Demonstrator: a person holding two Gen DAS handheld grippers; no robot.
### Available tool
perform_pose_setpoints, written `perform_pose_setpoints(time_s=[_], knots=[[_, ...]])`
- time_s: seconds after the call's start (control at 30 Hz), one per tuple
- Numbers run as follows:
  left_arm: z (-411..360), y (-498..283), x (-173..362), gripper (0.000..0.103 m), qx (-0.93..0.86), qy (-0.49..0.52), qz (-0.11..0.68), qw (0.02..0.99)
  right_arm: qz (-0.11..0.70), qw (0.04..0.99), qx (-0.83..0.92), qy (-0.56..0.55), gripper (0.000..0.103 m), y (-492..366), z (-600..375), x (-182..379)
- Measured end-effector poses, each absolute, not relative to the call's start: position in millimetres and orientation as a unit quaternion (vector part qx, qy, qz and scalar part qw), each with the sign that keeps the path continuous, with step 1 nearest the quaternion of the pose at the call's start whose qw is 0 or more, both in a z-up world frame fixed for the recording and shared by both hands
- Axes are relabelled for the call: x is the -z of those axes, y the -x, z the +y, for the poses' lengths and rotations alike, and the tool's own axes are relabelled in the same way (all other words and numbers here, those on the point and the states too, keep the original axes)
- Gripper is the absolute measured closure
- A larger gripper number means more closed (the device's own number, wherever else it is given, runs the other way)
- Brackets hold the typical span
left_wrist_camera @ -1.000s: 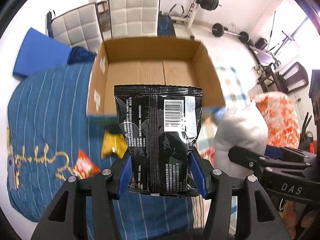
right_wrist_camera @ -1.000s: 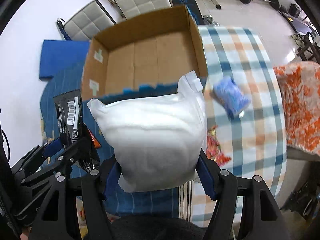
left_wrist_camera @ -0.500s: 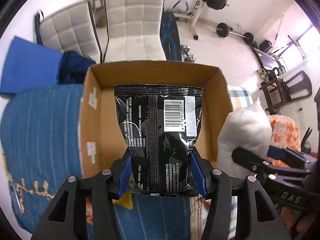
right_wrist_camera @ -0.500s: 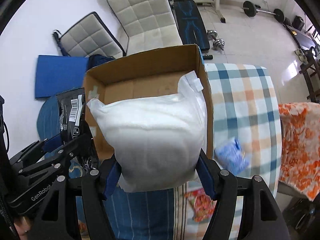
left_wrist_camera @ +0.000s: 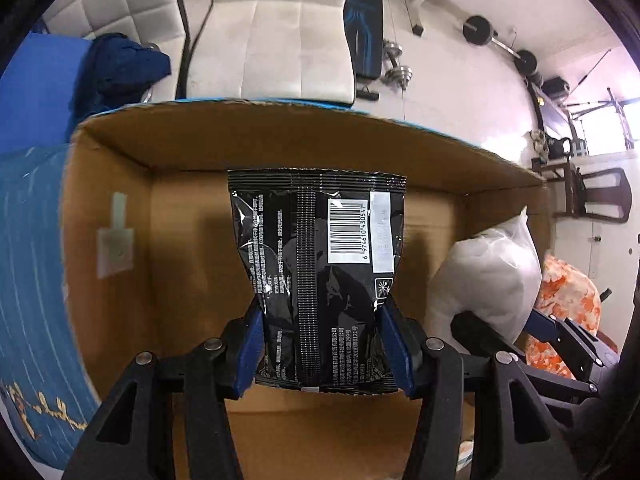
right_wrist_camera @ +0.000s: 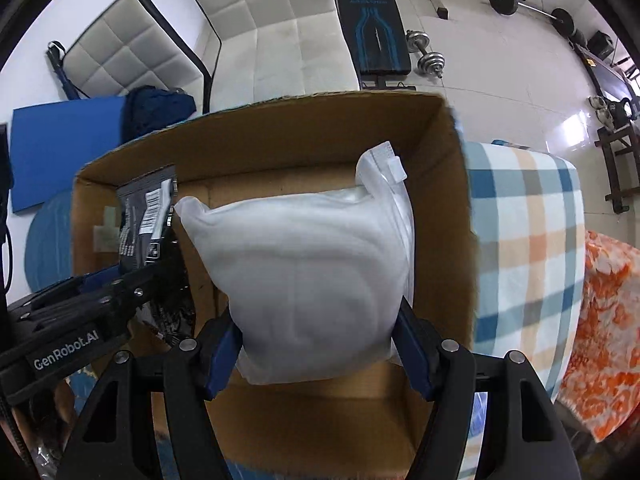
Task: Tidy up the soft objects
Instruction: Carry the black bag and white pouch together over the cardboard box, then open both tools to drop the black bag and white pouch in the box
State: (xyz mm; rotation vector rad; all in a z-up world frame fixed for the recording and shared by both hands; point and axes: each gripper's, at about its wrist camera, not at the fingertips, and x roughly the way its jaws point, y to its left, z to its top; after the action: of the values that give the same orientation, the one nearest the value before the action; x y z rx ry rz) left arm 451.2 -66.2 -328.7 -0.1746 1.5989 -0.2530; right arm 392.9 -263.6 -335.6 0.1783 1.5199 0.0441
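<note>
My left gripper is shut on a black snack packet with a barcode, held over the inside of an open cardboard box. My right gripper is shut on a white soft bag with a zip top, also held over the same cardboard box. In the left wrist view the white bag shows at the right, inside the box. In the right wrist view the black packet and the left gripper show at the left.
The box sits on a table with a blue striped cloth on the left and a plaid cloth on the right. An orange patterned cloth lies far right. White padded chairs and gym weights stand beyond the box.
Both grippers have moved forward with their loads, from short of the box to over its inside. The loose items on the table have dropped out of view.
</note>
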Motion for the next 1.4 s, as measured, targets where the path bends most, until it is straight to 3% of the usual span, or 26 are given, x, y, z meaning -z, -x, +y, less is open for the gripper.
perform_pose_setpoints(time_s=[0.63, 0.87, 0.97, 1.13, 1.4], knots=[[-74, -460, 346, 0.051, 0.099, 0.039, 0.735, 0.669, 0.703, 0.709, -0.004, -0.043, 0.026, -430, -249, 369], [-60, -443, 322, 0.027, 0.096, 0.026, 0.712, 0.695, 0.700, 0.714, -0.006, -0.031, 0.022, -414, -250, 354], [-46, -433, 311, 0.013, 0.089, 0.039, 0.696, 0.711, 0.694, 0.719, -0.008, -0.028, 0.015, -402, -247, 346], [-35, -410, 285, 0.000, 0.081, 0.032, 0.664, 0.743, 0.681, 0.732, -0.010, -0.027, 0.003, -372, -239, 331], [-18, -366, 241, 0.000, 0.054, 0.024, 0.600, 0.798, 0.639, 0.768, -0.012, -0.037, 0.000, -327, -226, 298]])
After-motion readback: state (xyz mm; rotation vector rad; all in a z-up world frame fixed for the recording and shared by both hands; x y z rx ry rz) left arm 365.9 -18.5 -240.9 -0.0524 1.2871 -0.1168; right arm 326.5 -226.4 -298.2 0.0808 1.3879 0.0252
